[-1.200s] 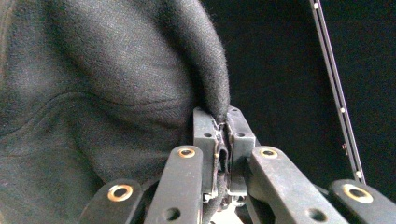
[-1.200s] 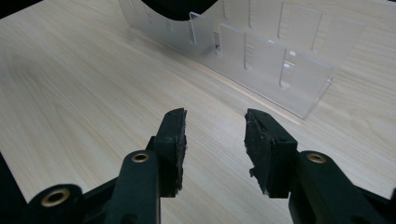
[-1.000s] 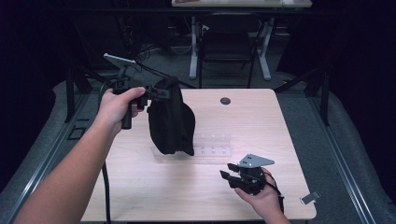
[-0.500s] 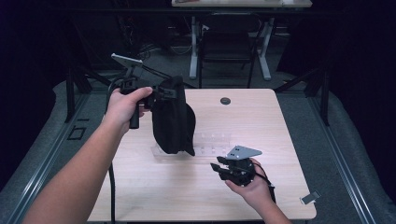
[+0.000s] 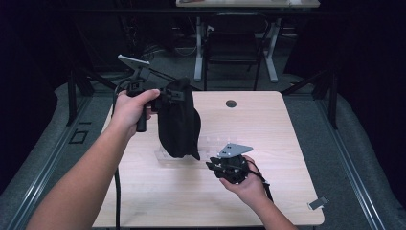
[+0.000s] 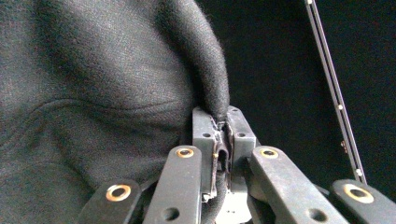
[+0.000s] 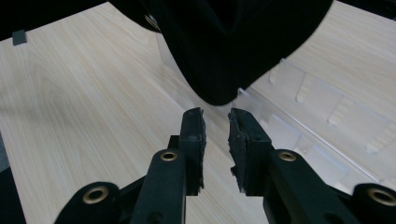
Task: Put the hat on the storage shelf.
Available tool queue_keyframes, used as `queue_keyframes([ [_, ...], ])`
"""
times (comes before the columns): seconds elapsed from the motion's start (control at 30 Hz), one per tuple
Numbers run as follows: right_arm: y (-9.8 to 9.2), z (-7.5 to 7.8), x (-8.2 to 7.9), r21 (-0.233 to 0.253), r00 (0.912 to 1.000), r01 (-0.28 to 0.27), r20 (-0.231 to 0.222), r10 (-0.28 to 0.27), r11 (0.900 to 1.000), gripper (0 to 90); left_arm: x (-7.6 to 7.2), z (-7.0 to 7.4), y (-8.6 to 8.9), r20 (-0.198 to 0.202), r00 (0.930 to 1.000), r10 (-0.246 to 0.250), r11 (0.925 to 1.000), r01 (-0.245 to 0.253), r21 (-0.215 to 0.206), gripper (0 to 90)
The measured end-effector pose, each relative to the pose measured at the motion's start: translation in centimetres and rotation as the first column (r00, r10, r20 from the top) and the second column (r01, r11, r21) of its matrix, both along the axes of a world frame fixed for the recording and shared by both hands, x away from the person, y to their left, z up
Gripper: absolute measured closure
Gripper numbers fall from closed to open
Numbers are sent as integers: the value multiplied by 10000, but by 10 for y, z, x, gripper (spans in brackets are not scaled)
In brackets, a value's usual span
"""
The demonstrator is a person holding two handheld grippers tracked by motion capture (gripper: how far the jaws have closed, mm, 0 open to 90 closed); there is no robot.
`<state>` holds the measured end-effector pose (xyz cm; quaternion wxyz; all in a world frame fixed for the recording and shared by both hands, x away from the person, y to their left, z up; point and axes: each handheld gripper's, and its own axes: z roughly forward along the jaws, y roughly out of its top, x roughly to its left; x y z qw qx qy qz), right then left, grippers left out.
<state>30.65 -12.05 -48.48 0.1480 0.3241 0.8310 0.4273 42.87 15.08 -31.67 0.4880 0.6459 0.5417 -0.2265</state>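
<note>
While the left gripper (image 5: 173,94) clamps the top edge of the black cloth (image 5: 178,122), hanging centre-left of the frame over a clear tray (image 5: 210,143), the right gripper (image 7: 215,122) waits just below, jaws slightly apart, empty. Recommended: approach the cloth's lowest tip squarely and close only once fabric sits between the pads, avoiding the tray wall.

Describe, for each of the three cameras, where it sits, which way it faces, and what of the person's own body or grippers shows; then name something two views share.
High view: above the near side, looking forward and down on the table; both forearms, left gripper, right gripper.
Left gripper view: rides that gripper, jaws shut on black cloth.
Right gripper view: faces the tabletop, jaws apart.
Shared: cloth, clear tray.
</note>
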Motion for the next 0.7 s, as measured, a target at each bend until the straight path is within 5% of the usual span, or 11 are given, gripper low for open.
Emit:
queue_keyframes([
  [0.3,29,15,4,-136,9980,-470,423,476,9988,751,0,0,-2,1,10000,-54,10000,54,-2,853],
  [0.7,42,21,10,-438,9971,-478,577,503,9979,787,0,0,-2,41,10000,-43,10000,43,2,853],
])
